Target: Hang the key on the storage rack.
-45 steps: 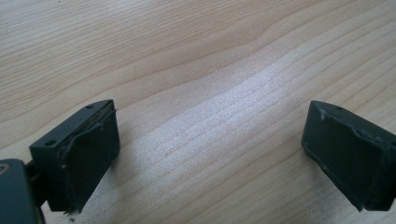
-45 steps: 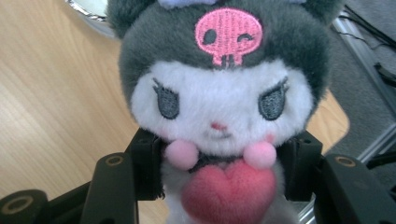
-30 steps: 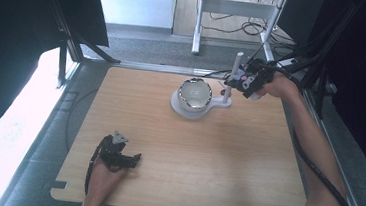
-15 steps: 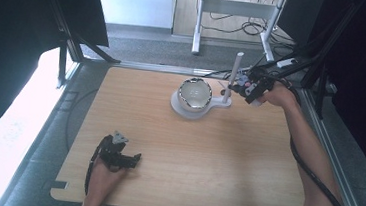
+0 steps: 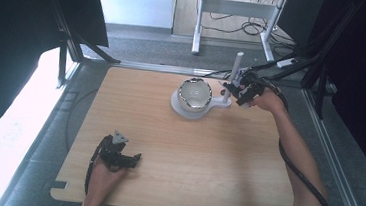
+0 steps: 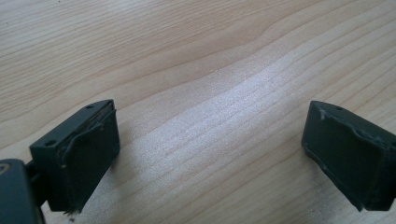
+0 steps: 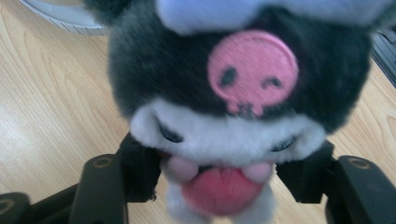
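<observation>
A black plush toy (image 7: 243, 74) with a pink skull patch and a white face sits between the jaws of my right gripper (image 7: 224, 177). The pads touch its cheeks, which bulge past them. These jaws have just been opening, with the toy still between them. In the high view the right gripper (image 5: 240, 90) is low over the far right of the table, beside a white upright post (image 5: 235, 70). My left gripper (image 5: 133, 160) rests near the front left, and its jaws (image 6: 210, 154) stand wide open over bare wood.
A shiny metal bowl (image 5: 195, 93) sits on a white round base (image 5: 180, 109) joined to the post, at the far middle of the wooden table (image 5: 191, 159). A black cable (image 5: 300, 173) trails along the right forearm. Metal frame rails edge the table.
The right hand has sunk toward the table beside the post, carrying the toy down. The left hand has stayed where it was.
</observation>
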Action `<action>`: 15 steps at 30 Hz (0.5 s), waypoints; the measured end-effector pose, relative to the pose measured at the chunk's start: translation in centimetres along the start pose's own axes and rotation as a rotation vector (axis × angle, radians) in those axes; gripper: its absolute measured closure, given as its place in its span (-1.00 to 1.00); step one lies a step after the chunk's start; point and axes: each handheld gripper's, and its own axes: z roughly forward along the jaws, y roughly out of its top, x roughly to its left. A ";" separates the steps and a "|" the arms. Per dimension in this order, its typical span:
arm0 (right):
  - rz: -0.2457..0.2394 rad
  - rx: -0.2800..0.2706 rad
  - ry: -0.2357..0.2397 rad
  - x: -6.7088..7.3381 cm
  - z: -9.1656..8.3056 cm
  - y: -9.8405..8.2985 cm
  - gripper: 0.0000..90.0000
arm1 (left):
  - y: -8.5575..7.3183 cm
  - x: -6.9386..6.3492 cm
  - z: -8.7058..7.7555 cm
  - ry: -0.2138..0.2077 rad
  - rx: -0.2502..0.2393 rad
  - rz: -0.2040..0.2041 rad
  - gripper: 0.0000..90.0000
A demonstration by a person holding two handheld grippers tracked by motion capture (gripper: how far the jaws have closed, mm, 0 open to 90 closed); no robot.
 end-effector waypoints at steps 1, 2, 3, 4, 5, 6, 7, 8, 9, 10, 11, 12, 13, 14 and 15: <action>0.000 0.000 0.000 0.0 0.0 0.0 -0.18 | 0.0 0.0 0.0 0.000 0.000 0.000 -0.91; -0.013 -0.012 -0.001 0.1 0.3 0.0 -0.30 | 0.0 0.0 0.0 0.000 0.000 0.000 -0.91; -0.013 -0.012 -0.001 0.1 0.3 0.0 -0.30 | 0.0 0.0 0.0 0.000 0.000 0.000 -0.91; -0.014 -0.017 -0.003 0.1 0.4 0.0 -0.36 | 0.0 0.0 0.0 0.000 0.000 0.000 -0.91; -0.012 -0.029 -0.018 0.1 0.5 0.0 -0.47 | 0.0 0.0 0.0 0.000 0.000 0.000 -0.91; -0.011 -0.031 -0.021 0.1 0.4 -0.1 -0.49 | 0.0 0.0 0.0 0.000 0.000 0.000 -0.91; -0.011 -0.031 -0.021 0.1 0.4 -0.1 -0.49 | 0.0 0.0 0.0 0.000 0.000 0.000 -0.91; -0.009 -0.032 -0.022 0.1 0.3 -0.2 -0.56 | 0.0 0.0 0.0 0.000 0.000 0.000 -0.91; -0.009 -0.032 -0.022 0.1 0.3 -0.2 -0.56 | 0.0 0.0 0.0 0.000 0.000 0.000 -0.91; -0.011 -0.037 -0.030 0.1 0.3 -0.3 -0.59 | 0.0 0.0 0.0 0.000 0.000 0.000 -0.91; -0.013 -0.046 -0.031 0.2 0.2 -0.5 -0.68 | 0.0 0.0 0.0 0.000 0.000 0.000 -0.91; -0.013 -0.046 -0.031 0.2 0.2 -0.5 -0.68 | 0.0 0.0 0.0 0.000 0.000 0.000 -0.91; -0.009 -0.048 -0.041 0.3 0.1 -0.7 -0.71 | 0.0 0.0 0.0 0.000 0.000 0.000 -0.91; -0.009 -0.047 -0.050 0.3 0.0 -0.7 -0.72 | 0.0 0.0 0.0 0.000 0.000 0.000 -0.91; -0.009 -0.047 -0.050 0.3 0.0 -0.7 -0.72 | 0.0 0.0 0.0 0.000 0.000 0.000 -0.91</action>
